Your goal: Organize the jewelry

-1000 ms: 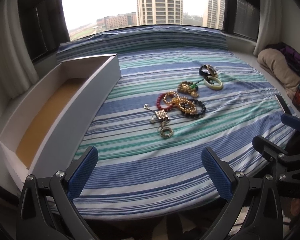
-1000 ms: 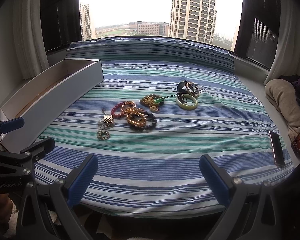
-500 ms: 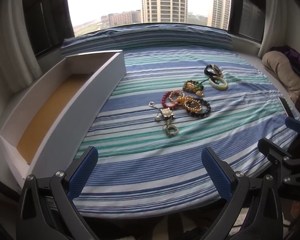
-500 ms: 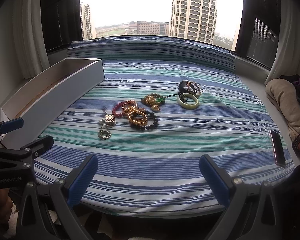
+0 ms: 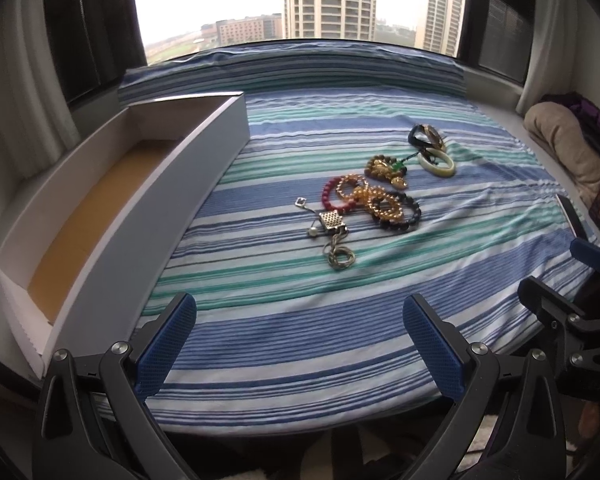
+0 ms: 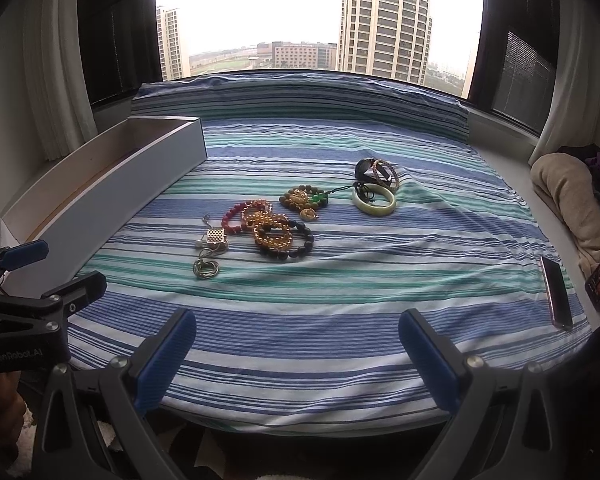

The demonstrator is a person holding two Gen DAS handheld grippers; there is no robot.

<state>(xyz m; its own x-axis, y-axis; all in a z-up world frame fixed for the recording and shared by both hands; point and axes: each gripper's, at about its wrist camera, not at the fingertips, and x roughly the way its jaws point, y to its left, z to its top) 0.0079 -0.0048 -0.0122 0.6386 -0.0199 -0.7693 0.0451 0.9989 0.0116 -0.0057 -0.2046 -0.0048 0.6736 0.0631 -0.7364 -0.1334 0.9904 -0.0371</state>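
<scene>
Hovering spread and empty at the striped bedspread's (image 5: 300, 320) near edge, left gripper (image 5: 300, 344) and right gripper (image 6: 296, 348); lying ahead mid-bed, tangled bead bracelets (image 6: 276, 232) (left slightly nearer); flanking the left edge, long white cardboard box (image 5: 148, 216).

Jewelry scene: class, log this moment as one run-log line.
phase: pre-grasp | left gripper: open | right gripper: open | jewelry pile: on striped bedsheet | long box: no jewelry seen inside

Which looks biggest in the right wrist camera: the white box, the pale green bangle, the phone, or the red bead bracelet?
1. White box, by far the largest.
2. Phone, though it lies nearer the camera, which may inflate it.
3. Pale green bangle and red bead bracelet look about alike; I would not rank them.
</scene>
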